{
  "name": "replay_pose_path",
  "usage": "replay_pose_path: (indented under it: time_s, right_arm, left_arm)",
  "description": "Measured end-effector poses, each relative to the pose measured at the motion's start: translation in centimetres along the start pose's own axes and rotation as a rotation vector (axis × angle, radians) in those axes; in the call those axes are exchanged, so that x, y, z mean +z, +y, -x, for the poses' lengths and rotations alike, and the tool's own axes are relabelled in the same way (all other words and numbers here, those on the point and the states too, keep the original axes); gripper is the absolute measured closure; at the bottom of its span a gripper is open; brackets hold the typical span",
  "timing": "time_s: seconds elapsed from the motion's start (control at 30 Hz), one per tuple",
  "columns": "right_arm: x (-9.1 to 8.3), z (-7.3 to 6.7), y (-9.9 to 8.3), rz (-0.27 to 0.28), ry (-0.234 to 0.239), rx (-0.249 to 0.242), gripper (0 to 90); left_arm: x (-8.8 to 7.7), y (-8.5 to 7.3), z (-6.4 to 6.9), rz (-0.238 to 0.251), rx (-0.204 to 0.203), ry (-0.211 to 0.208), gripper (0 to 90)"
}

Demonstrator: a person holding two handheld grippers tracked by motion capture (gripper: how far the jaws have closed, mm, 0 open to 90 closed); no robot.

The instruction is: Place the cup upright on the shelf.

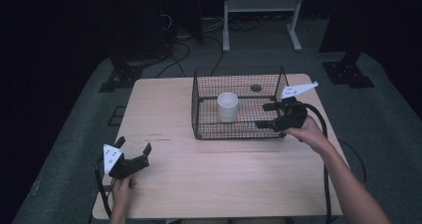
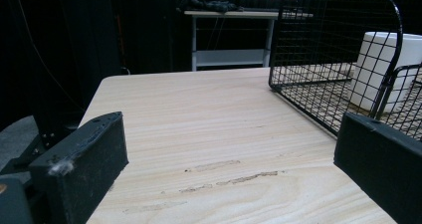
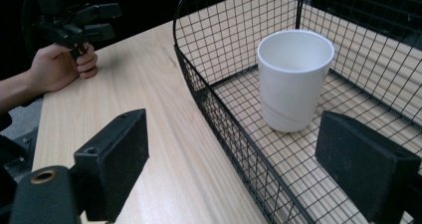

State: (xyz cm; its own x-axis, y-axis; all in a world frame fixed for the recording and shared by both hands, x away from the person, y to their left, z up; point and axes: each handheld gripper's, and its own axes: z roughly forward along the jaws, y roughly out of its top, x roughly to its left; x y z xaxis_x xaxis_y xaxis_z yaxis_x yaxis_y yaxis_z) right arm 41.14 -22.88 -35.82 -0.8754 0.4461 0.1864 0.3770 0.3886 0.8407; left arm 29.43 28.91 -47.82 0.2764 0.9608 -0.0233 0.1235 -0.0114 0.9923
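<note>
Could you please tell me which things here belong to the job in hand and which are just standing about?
In the job:
white cup, upright inside the basket
black wire basket
right gripper, open, over the basket's right end

Standing about:
left gripper, open, near the table's front left corner
white shelf frame behind the table
</note>
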Motion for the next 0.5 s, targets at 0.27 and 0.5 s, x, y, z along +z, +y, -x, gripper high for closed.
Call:
replay_pose_path:
  time_s: [0.27, 0.5]
  right_arm:
    - [-0.7, -0.5, -1.3, 0.011, 0.004, 0.003, 12.6]
    - [-1.1, -0.7, -2.2, 0.014, 0.002, 0.006, 12.6]
  left_arm:
    - [0.0, 0.0, 0.0, 0.000, 0.001, 0.001, 0.0]
    - [0.0, 0.0, 0.0, -0.001, 0.001, 0.001, 0.0]
